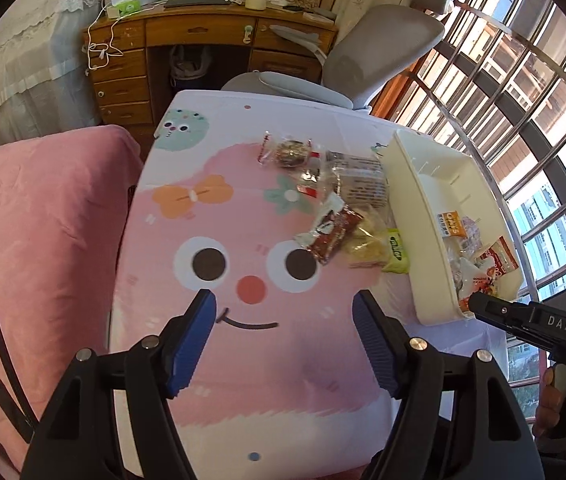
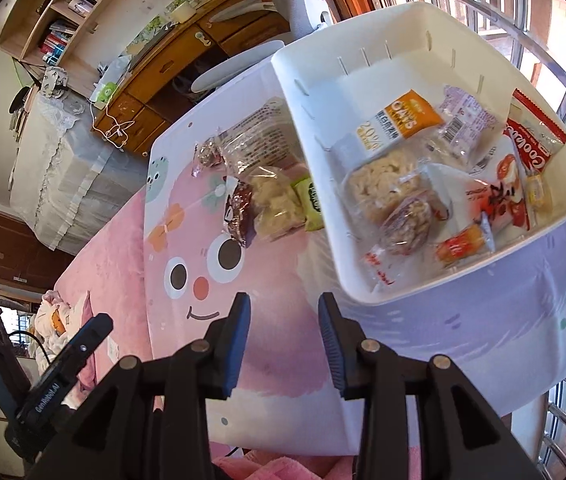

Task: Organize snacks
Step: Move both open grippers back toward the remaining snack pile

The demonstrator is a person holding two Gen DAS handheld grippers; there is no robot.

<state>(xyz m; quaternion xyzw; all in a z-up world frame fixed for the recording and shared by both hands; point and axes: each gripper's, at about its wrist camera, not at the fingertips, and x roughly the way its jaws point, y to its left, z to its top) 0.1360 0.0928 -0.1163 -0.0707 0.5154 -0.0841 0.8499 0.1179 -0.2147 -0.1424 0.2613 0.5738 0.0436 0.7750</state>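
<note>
A white plastic bin (image 2: pixel 311 92) (image 1: pixel 415 184) stands on the right of the cartoon-printed tabletop (image 1: pixel 251 360) and holds several wrapped snacks, among them an orange oat bar (image 2: pixel 411 114) and a red biscuit pack (image 2: pixel 535 140). To its left lies a loose pile of snacks: a dark brown packet (image 1: pixel 333 234), pale crackers (image 1: pixel 367 240), a green packet (image 1: pixel 397 252) and a round cake in clear wrap (image 1: pixel 291 152). My left gripper (image 1: pixel 285 312) is open over the printed face, nothing between its blue pads. My right gripper (image 2: pixel 285 312) is open near the bin's front corner, empty.
A pink-covered bed (image 1: pixel 43 220) lies left of the table. Behind it are a grey office chair (image 1: pixel 379 52) and a wooden desk (image 1: pixel 203 40). Barred windows (image 1: pixel 523 100) run along the right. The right gripper's black body (image 1: pixel 539 324) shows at the right edge of the left wrist view.
</note>
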